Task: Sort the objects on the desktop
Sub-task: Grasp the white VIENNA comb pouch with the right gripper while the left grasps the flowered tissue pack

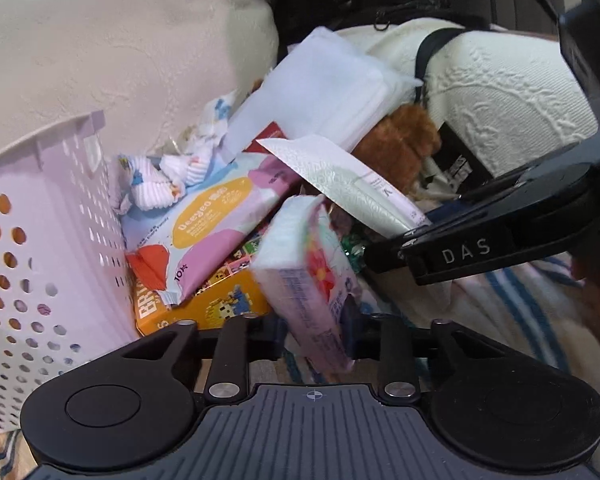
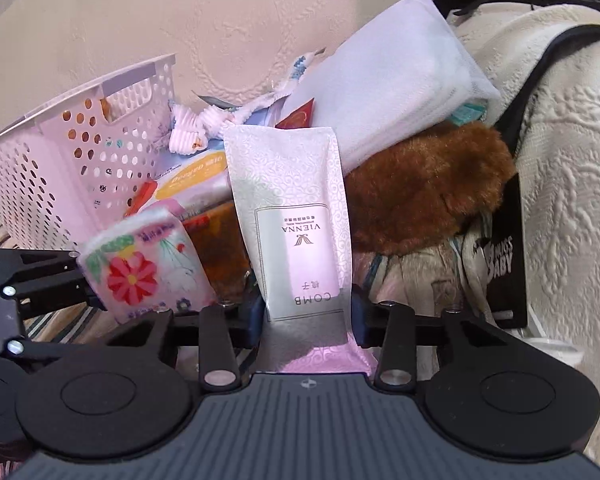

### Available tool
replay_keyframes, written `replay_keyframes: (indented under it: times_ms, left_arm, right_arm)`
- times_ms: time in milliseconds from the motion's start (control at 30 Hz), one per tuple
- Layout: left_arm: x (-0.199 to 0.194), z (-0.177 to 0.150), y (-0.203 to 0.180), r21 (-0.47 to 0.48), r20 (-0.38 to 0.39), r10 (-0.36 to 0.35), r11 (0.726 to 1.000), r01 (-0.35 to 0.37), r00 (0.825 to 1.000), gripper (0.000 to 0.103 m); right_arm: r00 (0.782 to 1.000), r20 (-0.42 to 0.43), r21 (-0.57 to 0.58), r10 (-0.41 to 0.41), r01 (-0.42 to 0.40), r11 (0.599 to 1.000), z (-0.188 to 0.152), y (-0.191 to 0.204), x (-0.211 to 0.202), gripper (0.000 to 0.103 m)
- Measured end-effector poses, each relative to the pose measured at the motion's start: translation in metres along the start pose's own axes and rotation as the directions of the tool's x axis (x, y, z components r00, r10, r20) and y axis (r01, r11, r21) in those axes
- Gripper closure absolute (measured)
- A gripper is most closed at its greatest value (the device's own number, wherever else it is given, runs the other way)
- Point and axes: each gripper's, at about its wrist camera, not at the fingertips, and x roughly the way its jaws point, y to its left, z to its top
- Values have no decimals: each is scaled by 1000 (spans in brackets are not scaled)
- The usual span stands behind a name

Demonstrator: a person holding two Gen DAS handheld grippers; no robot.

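My left gripper [image 1: 314,326] is shut on a flowered tissue pack [image 1: 306,264], held tilted above the pile; the pack also shows in the right wrist view [image 2: 144,264]. My right gripper [image 2: 306,320] is shut on a white Vienna comb sachet [image 2: 296,220], upright between its fingers; the sachet also shows in the left wrist view [image 1: 340,180], with the right gripper [image 1: 380,256] on it. A lilac perforated basket [image 1: 40,240] stands at the left, also in the right wrist view [image 2: 72,160].
A pile lies beside the basket: a Deeyeo wipes pack [image 1: 204,224], an orange box [image 1: 216,304], a white folded cloth pack [image 1: 324,92], a brown plush toy [image 2: 428,192] and small socks [image 1: 172,176]. A cream textured cushion [image 1: 500,88] is at the right.
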Motion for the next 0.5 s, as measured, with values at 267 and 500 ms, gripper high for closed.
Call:
replay_keyframes:
  times_ms: [267, 500]
  left_arm:
    - [-28, 1, 27, -51, 22, 23, 998, -22, 999, 90]
    - [-60, 18, 35, -55, 77, 2, 998, 3, 997, 90]
  right_arm:
    - [999, 53, 85, 2, -7, 996, -2, -13, -19, 57]
    - [995, 97, 111, 17, -28, 993, 4, -8, -30, 57]
